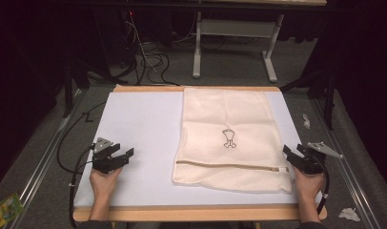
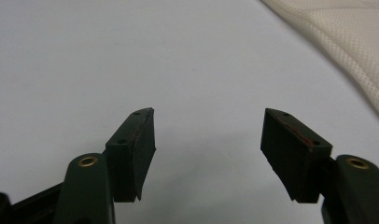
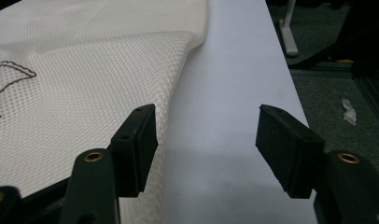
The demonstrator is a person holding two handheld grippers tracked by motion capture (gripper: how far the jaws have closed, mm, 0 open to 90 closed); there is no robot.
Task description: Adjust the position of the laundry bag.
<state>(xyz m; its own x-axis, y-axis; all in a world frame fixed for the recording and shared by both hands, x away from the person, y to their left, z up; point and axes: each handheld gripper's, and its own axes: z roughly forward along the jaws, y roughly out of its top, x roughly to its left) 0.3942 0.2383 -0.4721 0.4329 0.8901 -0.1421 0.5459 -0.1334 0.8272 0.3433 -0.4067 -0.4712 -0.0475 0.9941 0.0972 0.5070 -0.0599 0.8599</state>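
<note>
We find the cream mesh laundry bag [image 1: 232, 138] lying flat along the table's [image 1: 144, 124] right half, long axis front-to-back, its near right corner just beside our empty, spread right gripper [image 1: 292, 156], probably not touching, while the left gripper [image 1: 125, 153], also spread, hovers well apart.

a table [image 1: 144, 119] with a pale blue-white top and a wooden edge along its near and far sides carries a cream mesh bag [image 1: 229, 138]. the bag lies flat on the right half, its zip near the front, a small outline figure at its middle.
</note>
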